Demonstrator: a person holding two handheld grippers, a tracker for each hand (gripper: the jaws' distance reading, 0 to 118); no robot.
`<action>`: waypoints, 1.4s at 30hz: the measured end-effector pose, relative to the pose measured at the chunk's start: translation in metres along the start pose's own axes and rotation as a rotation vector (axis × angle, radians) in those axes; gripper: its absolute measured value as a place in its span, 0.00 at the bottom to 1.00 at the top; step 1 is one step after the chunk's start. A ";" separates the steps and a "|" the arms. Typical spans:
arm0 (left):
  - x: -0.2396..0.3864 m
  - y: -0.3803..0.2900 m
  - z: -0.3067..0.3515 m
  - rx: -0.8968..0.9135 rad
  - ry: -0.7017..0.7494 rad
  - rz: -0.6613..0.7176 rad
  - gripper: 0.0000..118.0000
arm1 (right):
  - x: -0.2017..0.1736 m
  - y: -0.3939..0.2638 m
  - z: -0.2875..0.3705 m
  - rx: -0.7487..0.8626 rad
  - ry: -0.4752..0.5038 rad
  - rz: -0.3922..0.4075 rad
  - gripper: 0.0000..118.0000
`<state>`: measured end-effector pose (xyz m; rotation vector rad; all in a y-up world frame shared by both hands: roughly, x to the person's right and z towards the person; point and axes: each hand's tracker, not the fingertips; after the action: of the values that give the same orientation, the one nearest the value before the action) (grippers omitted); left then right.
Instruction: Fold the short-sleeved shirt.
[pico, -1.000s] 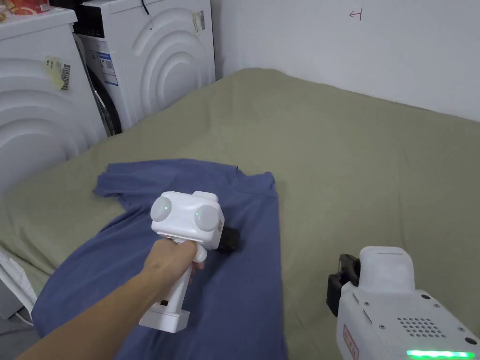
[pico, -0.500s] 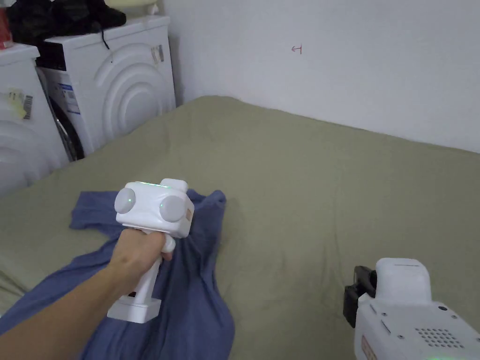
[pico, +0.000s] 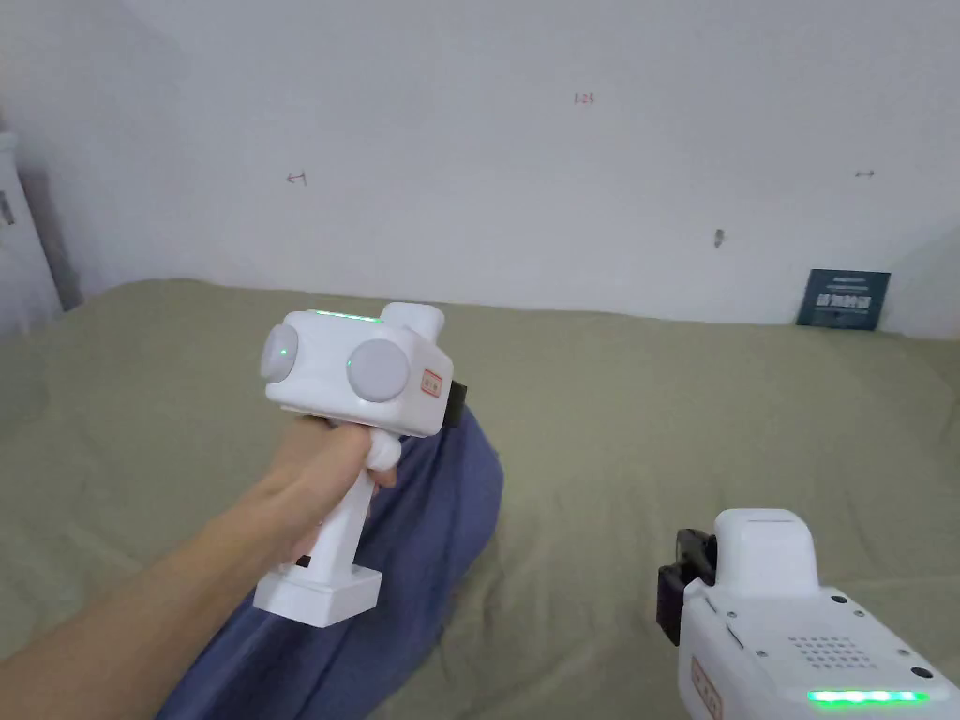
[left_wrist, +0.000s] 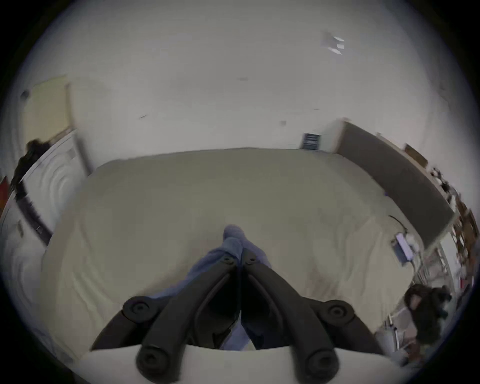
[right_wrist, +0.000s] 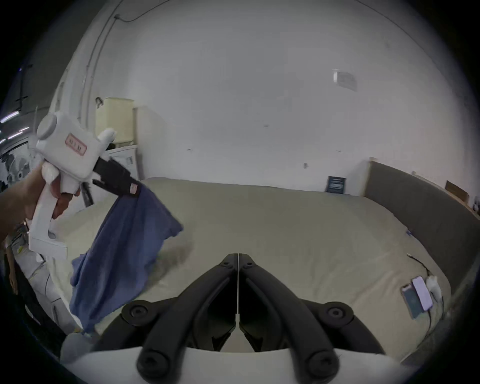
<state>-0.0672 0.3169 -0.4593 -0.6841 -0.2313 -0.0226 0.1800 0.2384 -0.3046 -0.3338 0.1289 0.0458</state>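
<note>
Now the left tongs (right_wrist: 131, 191), clamped on the blue shirt (right_wrist: 124, 249), have hoisted it off the bed (pico: 712, 412) where it lay flat, undoing the spread, while the right tongs (right_wrist: 237, 259) hover closed, empty.

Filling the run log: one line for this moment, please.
phase: lifting | left gripper: jaws shut on blue shirt, raised off the bed | right gripper: jaws shut, holding nothing | fold: not yet begun

A bedroom in a home, doubling as laundry space. A wide bed (right_wrist: 259, 220) with an olive sheet meets a padded headboard (right_wrist: 415, 207). White washing machines (left_wrist: 54, 176) stand beside the bed, opposite the headboard.
</note>
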 end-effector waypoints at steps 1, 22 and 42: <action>0.024 0.007 -0.009 0.000 -0.037 -0.026 0.00 | 0.012 -0.001 0.004 -0.003 -0.026 -0.011 0.01; 0.139 -0.090 -0.268 -0.336 -0.147 -0.094 0.00 | 0.127 -0.056 -0.058 -0.165 -0.234 -0.086 0.01; -0.005 -0.157 0.049 0.275 0.110 0.133 0.00 | 0.068 -0.040 -0.007 -0.091 -0.146 -0.064 0.01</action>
<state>-0.0973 0.2257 -0.3261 -0.4216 -0.0801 0.0966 0.2487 0.2003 -0.3076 -0.4243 -0.0282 0.0129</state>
